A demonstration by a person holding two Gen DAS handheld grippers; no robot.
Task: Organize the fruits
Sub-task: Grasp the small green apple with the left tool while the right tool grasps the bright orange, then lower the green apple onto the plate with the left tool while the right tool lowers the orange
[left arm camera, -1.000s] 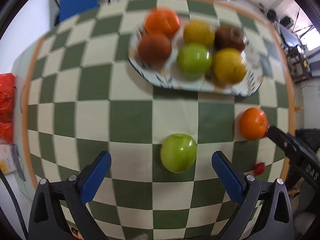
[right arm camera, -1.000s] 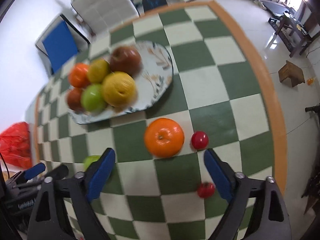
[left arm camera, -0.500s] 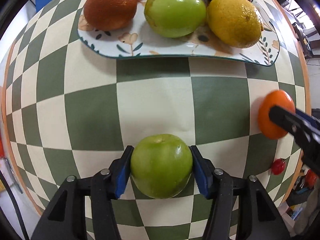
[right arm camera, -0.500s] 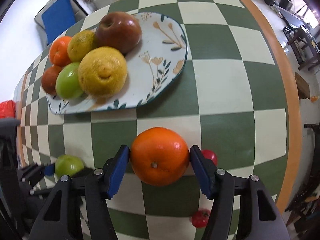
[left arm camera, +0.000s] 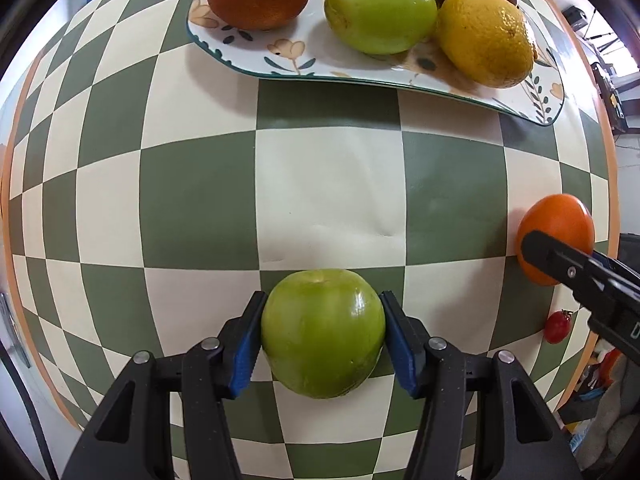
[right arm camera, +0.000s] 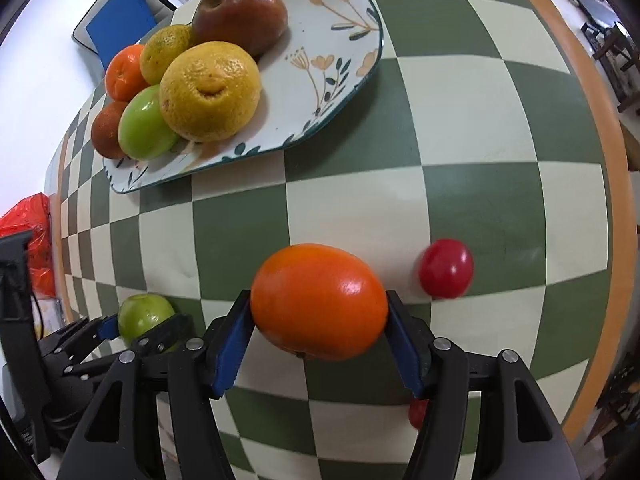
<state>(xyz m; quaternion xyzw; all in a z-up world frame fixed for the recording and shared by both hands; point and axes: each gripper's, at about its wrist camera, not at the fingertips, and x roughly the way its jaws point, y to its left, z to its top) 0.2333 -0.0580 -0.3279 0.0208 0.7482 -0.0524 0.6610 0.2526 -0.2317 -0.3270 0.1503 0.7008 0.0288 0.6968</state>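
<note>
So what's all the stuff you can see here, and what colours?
plate: one, white with flowers, far side of table
fruit on plate: six; red apple, big yellow citrus, smaller yellow citrus, green apple, orange, brownish orange
cherry tomatoes: two, red, on cloth; one right of held orange, one half hidden
tablecloth: green and cream checks
left tool: shut on loose green apple
right tool: shut on loose orange

1. The left gripper (left arm camera: 323, 338) is built from matte black angular plastic.
2. Blue ribbed pads (left arm camera: 245, 350) are fitted inside its fingers.
3. Silver round screws (right arm camera: 442, 344) are seen on the right gripper (right arm camera: 320, 342).
</note>
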